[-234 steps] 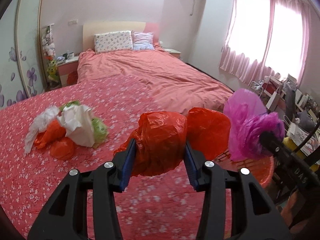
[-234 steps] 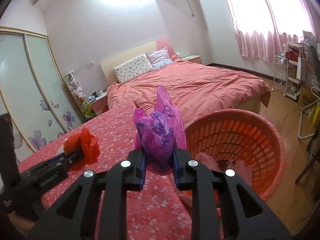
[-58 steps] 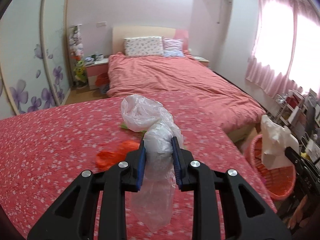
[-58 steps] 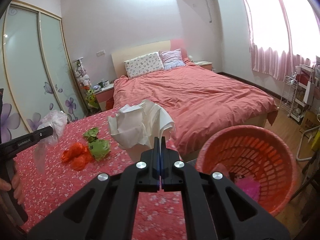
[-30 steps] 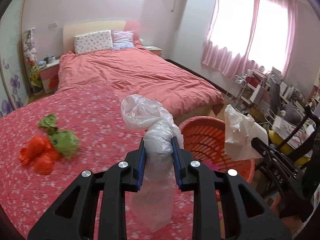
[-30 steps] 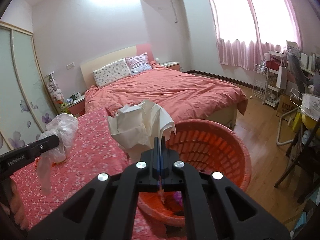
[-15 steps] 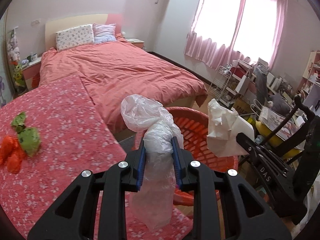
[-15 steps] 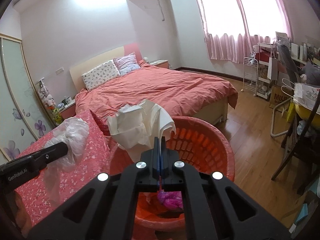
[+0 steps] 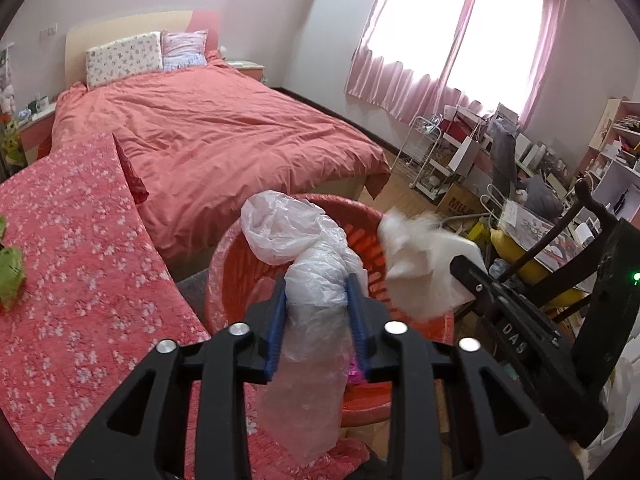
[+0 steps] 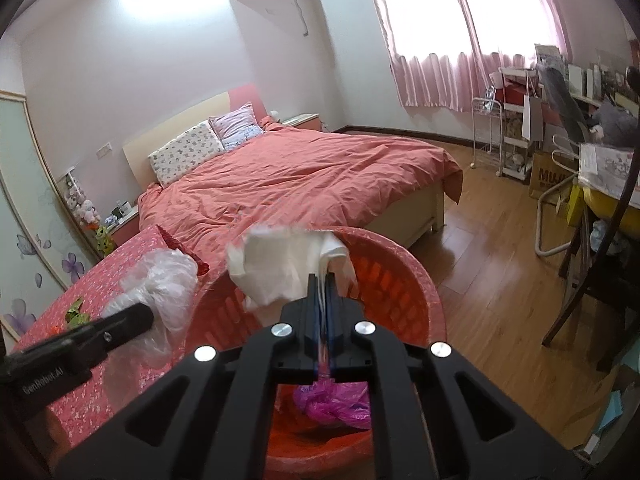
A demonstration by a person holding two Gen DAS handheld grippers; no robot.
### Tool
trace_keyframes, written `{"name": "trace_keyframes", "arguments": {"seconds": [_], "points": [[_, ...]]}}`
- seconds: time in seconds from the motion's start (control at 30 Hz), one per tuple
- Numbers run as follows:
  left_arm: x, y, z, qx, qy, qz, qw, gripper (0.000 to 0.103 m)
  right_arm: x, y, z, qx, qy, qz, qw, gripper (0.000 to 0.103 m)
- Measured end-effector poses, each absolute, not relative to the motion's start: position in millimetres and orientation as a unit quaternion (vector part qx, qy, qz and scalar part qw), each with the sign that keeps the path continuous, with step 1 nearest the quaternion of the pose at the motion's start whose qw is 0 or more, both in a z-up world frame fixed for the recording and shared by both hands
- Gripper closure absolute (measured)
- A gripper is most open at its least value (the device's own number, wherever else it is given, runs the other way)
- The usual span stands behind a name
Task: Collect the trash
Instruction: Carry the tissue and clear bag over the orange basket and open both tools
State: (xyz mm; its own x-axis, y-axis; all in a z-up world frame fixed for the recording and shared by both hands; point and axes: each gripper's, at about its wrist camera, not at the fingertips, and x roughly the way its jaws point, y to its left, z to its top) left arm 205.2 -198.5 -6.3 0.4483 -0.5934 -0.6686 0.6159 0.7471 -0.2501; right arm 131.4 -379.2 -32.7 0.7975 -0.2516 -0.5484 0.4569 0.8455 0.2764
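While both tongs hung over the red basket (image 10: 404, 276), the left tongs (image 9: 316, 304) had a clear bag (image 9: 304, 248) between the blue pads (image 9: 276, 320), jaws opening, plastic touching both pads. Bag bulged above the pads and drooped below them, over the basket's near rim. In the right wrist view the left tongs (image 10: 132, 314) came in from the left with the clear bag (image 10: 160, 280) bunched at the tip, just beside the basket's left edge.

Right tongs (image 10: 322, 292) pinched a white tissue (image 10: 280, 268) in a very narrow gap, jaws starting to open, a thin strip of tissue running between the pads. Tissue fanned out above the basket's far side; blurred in the left wrist view, white tissue (image 9: 420, 272) at the right tongs (image 9: 460, 268) over the basket's right rim.

Pink bag (image 10: 336, 400) lay at the basket's bottom. Basket (image 9: 224, 264) stood on the floor, against the worktop (image 9: 80, 280) with the floral red cloth. Green scrap (image 9: 10, 276) lay on the worktop's left edge, well apart from the basket. Bed (image 9: 208, 132) with coral cover behind.
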Motion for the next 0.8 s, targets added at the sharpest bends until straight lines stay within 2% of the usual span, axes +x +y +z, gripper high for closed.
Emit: {"name": "trace_keyframes", "arguments": {"seconds": [0.03,0.1,0.13,0.23,0.37,0.5,0.8], "points": [[206.2,-198.8,-9.0,0.016,0.389,-0.353,0.851,0.066,132.5,-381.5,-35.0,0.207,0.257,-0.191,0.925,0.093],[208.4,-197.6,-13.3,0.02,0.394,-0.345,0.852,0.062,134.3,-384.8,-39.3,0.216,0.26,-0.188,0.922,0.078],[209.2,-197.3,-14.0,0.021,0.396,-0.342,0.852,0.058,134.3,-385.9,-41.7,0.22,0.261,-0.189,0.921,0.075],[211.2,-190.2,-18.3,0.025,0.399,-0.326,0.857,0.05,135.3,-384.9,-45.0,0.218,0.265,-0.191,0.92,0.07],[212.7,-177.0,-21.2,0.04,0.393,-0.299,0.869,0.041,138.0,-375.6,-44.8,0.2,0.267,-0.195,0.922,0.057],[216.9,-154.3,-23.4,0.047,0.389,-0.27,0.88,0.039,140.6,-366.8,-42.9,0.188,0.269,-0.19,0.925,0.053],[236.7,-78.8,-25.4,0.043,0.389,-0.188,0.901,0.038,152.8,-332.6,-36.4,0.161,0.275,-0.167,0.933,0.051]]}}
